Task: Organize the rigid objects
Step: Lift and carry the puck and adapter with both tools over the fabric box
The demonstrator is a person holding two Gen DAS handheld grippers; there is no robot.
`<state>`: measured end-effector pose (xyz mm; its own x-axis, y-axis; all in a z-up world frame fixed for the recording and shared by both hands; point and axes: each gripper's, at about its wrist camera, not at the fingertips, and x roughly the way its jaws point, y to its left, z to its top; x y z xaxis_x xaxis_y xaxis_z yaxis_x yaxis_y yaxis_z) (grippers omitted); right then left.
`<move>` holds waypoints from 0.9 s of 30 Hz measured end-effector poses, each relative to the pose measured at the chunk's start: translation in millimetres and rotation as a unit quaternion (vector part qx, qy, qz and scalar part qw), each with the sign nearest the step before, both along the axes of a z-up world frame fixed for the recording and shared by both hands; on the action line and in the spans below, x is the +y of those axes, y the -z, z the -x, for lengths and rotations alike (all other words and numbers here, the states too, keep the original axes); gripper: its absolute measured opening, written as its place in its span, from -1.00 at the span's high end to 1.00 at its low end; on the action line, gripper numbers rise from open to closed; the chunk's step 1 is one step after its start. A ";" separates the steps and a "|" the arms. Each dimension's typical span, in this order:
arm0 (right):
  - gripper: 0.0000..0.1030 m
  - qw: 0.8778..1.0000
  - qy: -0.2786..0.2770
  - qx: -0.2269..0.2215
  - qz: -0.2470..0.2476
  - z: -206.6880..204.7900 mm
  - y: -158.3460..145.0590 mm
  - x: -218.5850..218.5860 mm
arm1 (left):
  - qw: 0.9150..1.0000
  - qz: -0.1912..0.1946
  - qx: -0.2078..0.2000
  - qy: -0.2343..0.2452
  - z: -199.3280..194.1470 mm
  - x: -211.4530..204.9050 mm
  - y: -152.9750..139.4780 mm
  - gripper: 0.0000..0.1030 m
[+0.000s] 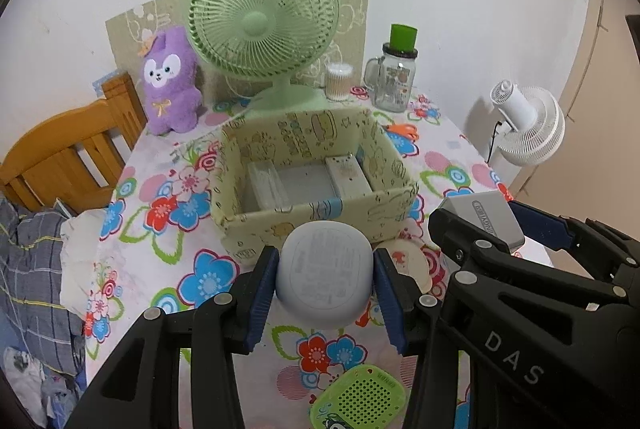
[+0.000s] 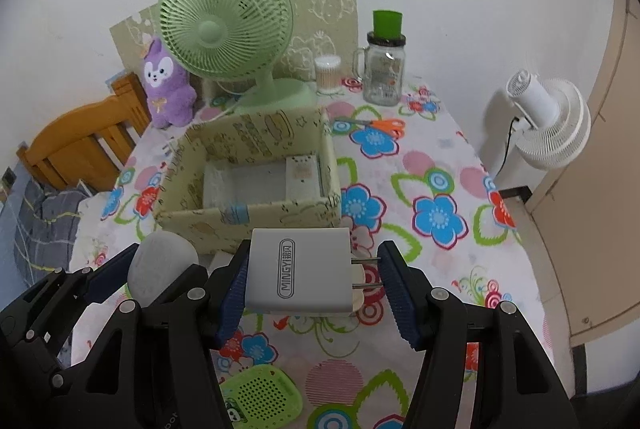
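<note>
My left gripper (image 1: 326, 287) is shut on a rounded pale grey device (image 1: 323, 275), held above the floral tablecloth just in front of the yellow patterned box (image 1: 316, 217). My right gripper (image 2: 314, 287) is shut on a white plug adapter (image 2: 298, 275), its two metal prongs pointing at the right pad. That adapter (image 1: 486, 219) and the right gripper show at the right of the left wrist view. The grey device (image 2: 162, 267) shows at the left of the right wrist view. The box (image 2: 256, 215) is open and holds a few flat pale items.
A green speaker-like gadget (image 1: 358, 399) lies on the cloth near me. Behind the box stand a green desk fan (image 1: 264, 17), a purple plush (image 1: 170, 85), a cotton-swab jar (image 1: 339, 81) and a glass mug jar (image 1: 394, 77). Orange scissors (image 2: 380, 125) lie right of the box. A white fan (image 2: 548, 121) stands off the table.
</note>
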<state>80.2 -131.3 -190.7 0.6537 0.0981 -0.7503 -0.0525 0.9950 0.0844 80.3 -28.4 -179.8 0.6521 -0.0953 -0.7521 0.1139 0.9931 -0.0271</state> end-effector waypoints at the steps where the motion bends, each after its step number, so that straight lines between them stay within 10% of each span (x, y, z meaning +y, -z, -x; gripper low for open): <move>1: -0.25 1.000 -0.003 -0.001 0.001 -0.2 -3.8 0.4 | 1.000 0.000 -0.002 -0.003 0.4 0.5 -3.8 0.05; 27: -0.25 0.999 -0.035 -0.019 -0.006 -36.1 -55.1 -2.7 | 0.999 -0.003 -0.036 -0.030 -26.6 4.5 -52.8 0.04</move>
<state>116.3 -134.0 -135.6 0.6726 0.1527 -0.7241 -0.1247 0.9879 0.0926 106.8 -23.9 -127.1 0.7096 -0.0502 -0.7028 0.0548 0.9984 -0.0159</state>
